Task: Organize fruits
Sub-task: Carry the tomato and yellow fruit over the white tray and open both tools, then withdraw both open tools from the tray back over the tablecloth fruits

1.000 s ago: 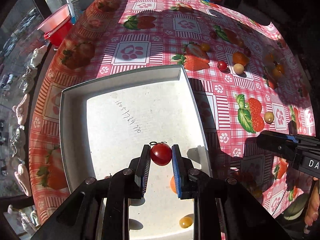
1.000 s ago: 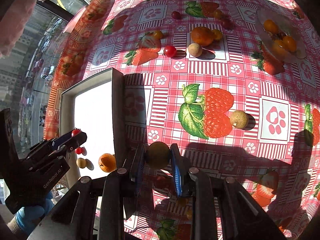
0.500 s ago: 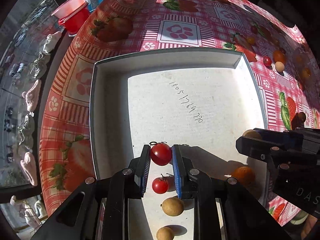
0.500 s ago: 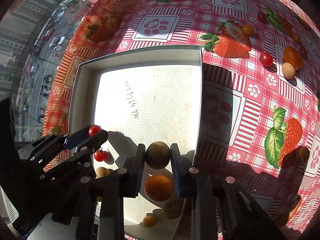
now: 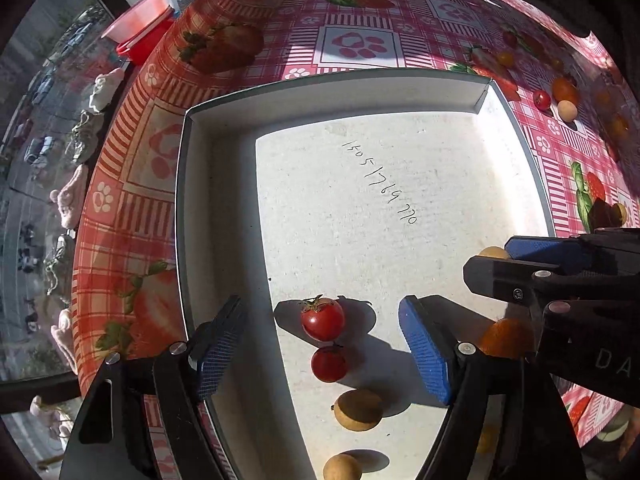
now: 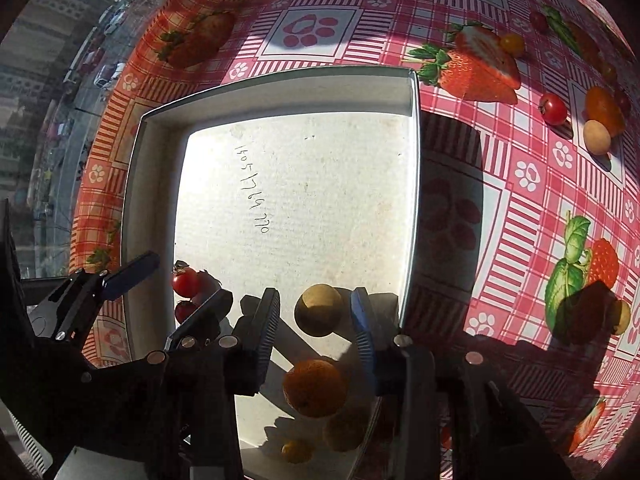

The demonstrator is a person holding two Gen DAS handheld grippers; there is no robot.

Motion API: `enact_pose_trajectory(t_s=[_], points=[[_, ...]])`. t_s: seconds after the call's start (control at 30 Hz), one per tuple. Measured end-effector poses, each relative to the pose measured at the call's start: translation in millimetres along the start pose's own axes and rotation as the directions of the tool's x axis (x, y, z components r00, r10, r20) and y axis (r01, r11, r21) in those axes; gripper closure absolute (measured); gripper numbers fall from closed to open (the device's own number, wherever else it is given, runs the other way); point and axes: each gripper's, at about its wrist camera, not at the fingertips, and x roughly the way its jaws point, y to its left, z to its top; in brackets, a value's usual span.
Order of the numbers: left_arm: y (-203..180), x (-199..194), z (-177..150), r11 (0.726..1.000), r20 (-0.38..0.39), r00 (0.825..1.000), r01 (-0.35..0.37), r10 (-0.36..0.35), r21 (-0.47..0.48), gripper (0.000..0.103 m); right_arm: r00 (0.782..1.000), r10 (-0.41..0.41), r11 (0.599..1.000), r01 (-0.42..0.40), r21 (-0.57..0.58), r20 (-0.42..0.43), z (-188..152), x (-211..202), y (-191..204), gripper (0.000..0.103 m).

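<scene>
A white tray (image 5: pixel 224 184) lies on the strawberry tablecloth. My left gripper (image 5: pixel 320 336) is open over the tray's near part. A red cherry tomato (image 5: pixel 322 318) lies free between its blue pads, touching a second tomato (image 5: pixel 329 364) just behind it. Two tan longans (image 5: pixel 358 409) lie nearer. My right gripper (image 6: pixel 316 316) is open too, with a brown-tan round fruit (image 6: pixel 318 310) between its fingers, apart from both pads. An orange (image 6: pixel 315 387) and yellow fruits lie below it in the tray (image 6: pixel 152 168). The left gripper (image 6: pixel 160 284) shows in the right view.
Loose fruits lie on the cloth to the right: a red tomato (image 6: pixel 553 109), an orange fruit (image 6: pixel 602 107), a tan longan (image 6: pixel 596 137), a small yellow one (image 6: pixel 512 43), another longan (image 6: pixel 621 316). A red bowl (image 5: pixel 140 32) stands beyond the table's left edge.
Both grippers have opened. The left one let go of the cherry tomato, now lying in the tray. The right one released the round fruit, now free between its fingers.
</scene>
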Motion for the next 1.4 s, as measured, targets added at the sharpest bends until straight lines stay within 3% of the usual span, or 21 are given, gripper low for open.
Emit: enact_pose_trajectory(t_s=[0.17, 0.23, 0.47, 0.87, 1.17, 1.4], points=[[-2, 3, 0, 1.000, -0.036, 0.999, -0.015, 0.015, 0.008, 0.021, 0.998, 0.063, 0.998, -0.063, 0.014, 0.016, -1, -11, 1, 0.037], [-1, 2, 0, 1.000, -0.042, 0.999, -0.008, 0.008, -0.004, 0.021, 0.997, 0.066, 0.998, -0.066, 0.018, 0.034, -2, -18, 1, 0.019], [-15, -9, -3, 1.000, -0.046, 0.999, -0.002, 0.002, 0.012, 0.021, 0.995, 0.058, 0.996, -0.063, 0.064, 0.076, -13, -41, -13, 0.019], [-81, -38, -9, 0.990, -0.010, 0.999, 0.039, -0.038, 0.133, 0.021, 0.998, -0.020, 0.957, 0.000, 0.291, 0.066, -68, -58, -104, 0.019], [-117, -52, 42, 0.975, 0.031, 0.996, 0.077, -0.085, 0.208, 0.021, 0.996, -0.083, 0.908, 0.059, 0.415, 0.038, -96, -66, -166, 0.019], [-157, -49, 80, 0.964, 0.060, 0.994, 0.077, -0.095, 0.253, 0.021, 0.991, -0.128, 0.905, 0.099, 0.415, 0.044, -91, -75, -190, 0.019]])
